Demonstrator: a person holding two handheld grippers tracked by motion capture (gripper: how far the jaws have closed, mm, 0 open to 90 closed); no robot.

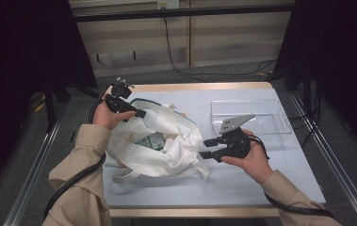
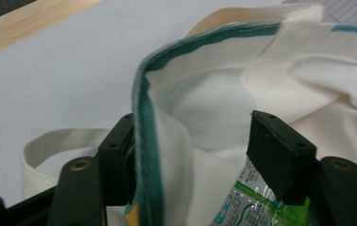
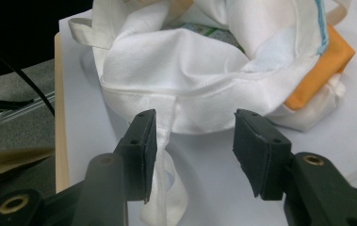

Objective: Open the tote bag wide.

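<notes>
Your grippers are flanking the cloth bag [image 1: 159,141] lying mid-table.
Your left gripper [image 1: 138,113] is hanging spread over its teal-edged far-left rim, pinching nothing; your right gripper [image 1: 207,148] is hovering spread just right of the bag, near the clear tray [image 1: 270,123].

Soft, matt woven cloth on the white bag [image 1: 166,141], with a ribbed green trim [image 2: 144,141] along its rim. Inside, a glossy, crinkly plastic packet [image 2: 251,202] catches the light. The tray [image 1: 261,117] is clear, shiny plastic. The table [image 1: 242,179] looks smooth and matt, edged in pale wood [image 1: 199,86]. The black gripper pads [image 3: 261,150] look dull and rubbery.
</notes>
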